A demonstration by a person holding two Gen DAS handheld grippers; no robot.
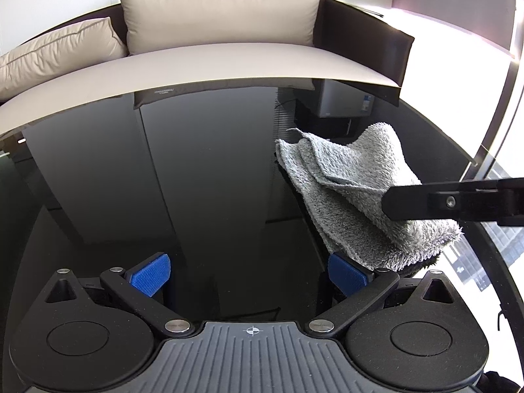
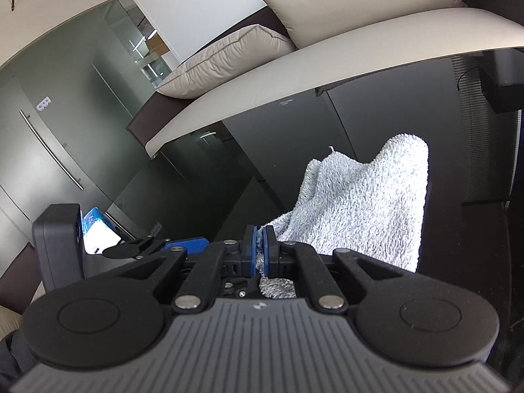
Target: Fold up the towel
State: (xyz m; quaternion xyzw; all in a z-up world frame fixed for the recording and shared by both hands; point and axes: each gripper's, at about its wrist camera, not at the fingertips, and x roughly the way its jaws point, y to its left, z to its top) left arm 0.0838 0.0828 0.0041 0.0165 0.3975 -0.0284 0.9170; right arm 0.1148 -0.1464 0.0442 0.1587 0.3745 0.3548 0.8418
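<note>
Glossy black table, beige sofa with cushions, frosted glass door, bright daylight at right

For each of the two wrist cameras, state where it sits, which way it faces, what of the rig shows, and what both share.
Left wrist: sits behind the open left gripper, facing across the black table toward the sofa; the right gripper enters from the right.
Right wrist: sits behind the right gripper, shut on the towel, facing the sofa and a glass door; the left gripper shows at left.
Shared: grey towel, table, sofa cushions.
</note>
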